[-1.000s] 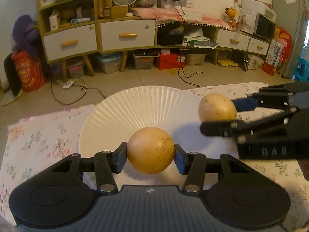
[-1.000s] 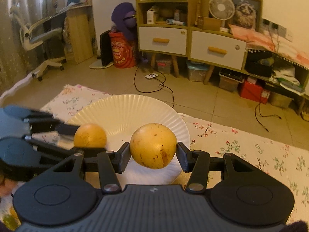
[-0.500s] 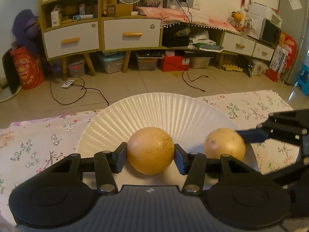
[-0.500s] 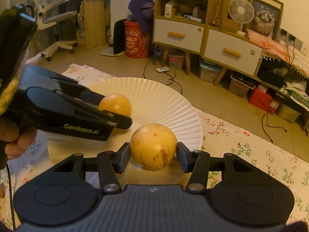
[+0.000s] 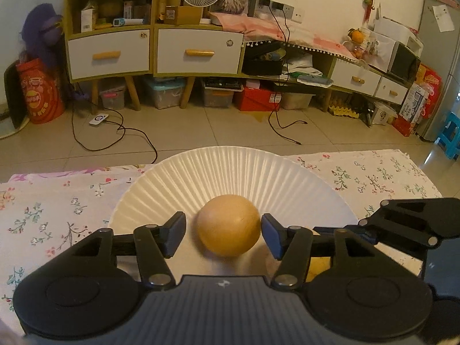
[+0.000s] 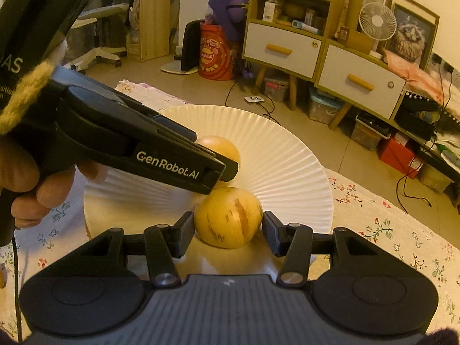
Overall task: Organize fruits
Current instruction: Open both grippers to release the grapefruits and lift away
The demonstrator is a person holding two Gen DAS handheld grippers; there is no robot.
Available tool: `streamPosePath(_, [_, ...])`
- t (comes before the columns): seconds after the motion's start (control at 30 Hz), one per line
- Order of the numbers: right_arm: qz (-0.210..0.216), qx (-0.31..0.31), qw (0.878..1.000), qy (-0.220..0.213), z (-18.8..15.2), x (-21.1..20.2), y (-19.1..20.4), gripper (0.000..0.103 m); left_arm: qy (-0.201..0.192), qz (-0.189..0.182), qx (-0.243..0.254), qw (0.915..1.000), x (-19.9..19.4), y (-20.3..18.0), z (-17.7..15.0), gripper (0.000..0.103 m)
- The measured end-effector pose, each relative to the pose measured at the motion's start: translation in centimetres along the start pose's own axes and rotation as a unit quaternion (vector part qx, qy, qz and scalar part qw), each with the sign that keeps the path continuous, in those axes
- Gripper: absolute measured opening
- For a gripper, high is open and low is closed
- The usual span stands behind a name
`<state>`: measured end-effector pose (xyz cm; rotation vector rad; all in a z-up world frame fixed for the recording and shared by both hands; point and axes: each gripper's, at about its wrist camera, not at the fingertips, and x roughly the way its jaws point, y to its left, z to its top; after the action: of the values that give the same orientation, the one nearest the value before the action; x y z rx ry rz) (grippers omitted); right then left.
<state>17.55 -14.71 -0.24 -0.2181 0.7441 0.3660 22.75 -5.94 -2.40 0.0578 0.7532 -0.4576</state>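
Note:
A white paper plate (image 5: 224, 169) lies on the floral cloth, and it also shows in the right wrist view (image 6: 287, 155). Two round yellow-brown fruits rest on it. My left gripper (image 5: 223, 231) is open, its pads a little apart from the first fruit (image 5: 229, 224) on either side. My right gripper (image 6: 227, 227) is open around the streaked second fruit (image 6: 228, 221), with small gaps at both pads. In the right wrist view the left gripper's body (image 6: 161, 155) partly covers the first fruit (image 6: 221, 146). In the left wrist view the right gripper (image 5: 402, 224) hides most of the second fruit (image 5: 317, 267).
The floral cloth (image 5: 57, 210) covers the table around the plate. Beyond the table's far edge is tiled floor with cables (image 5: 115, 135), a cabinet with white drawers (image 5: 198, 53), storage boxes and a blue stool (image 5: 448, 135).
Both grippers lowered their fruits onto the plate and opened; both fruits now rest free between the pads. The two grippers have come close together over the plate.

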Motion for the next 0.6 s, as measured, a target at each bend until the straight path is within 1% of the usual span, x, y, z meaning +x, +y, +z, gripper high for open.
streamPosePath(0.1, [-0.002, 0.002, 1.0, -0.006, 0.2, -0.4, -0.1, 0.052, -0.001, 0.006, 0.004, 1.0, -0.3, -0.1, 0.0, 0.049])
streamPosePath(0.17, [-0.005, 0.003, 1.0, -0.007, 0.3, -0.7, -0.3, 0.056, -0.004, 0.014, 0.007, 0.9999, -0.6, -0.1, 0.0, 0.054])
streamPosePath(0.27, [-0.008, 0.005, 1.0, -0.006, 0.4, -1.2, -0.4, 0.06, -0.005, 0.022, 0.012, 0.9997, -1.1, 0.0, -0.1, 0.06])
streamPosePath(0.33, [-0.011, 0.004, 1.0, -0.004, 0.4, -1.5, -0.3, 0.062, -0.006, 0.024, 0.013, 0.9996, -1.7, 0.0, -0.2, 0.061])
streamPosePath(0.47, [-0.012, -0.001, 1.0, -0.001, 0.5, -2.5, 0.1, 0.071, -0.01, 0.029, 0.016, 0.9994, -2.8, -0.1, -0.3, 0.067])
streamPosePath(0.6, [-0.011, -0.01, 1.0, 0.001, 0.6, -3.5, 0.6, 0.074, -0.008, 0.036, 0.023, 0.9991, -4.0, -0.2, -0.7, 0.069])
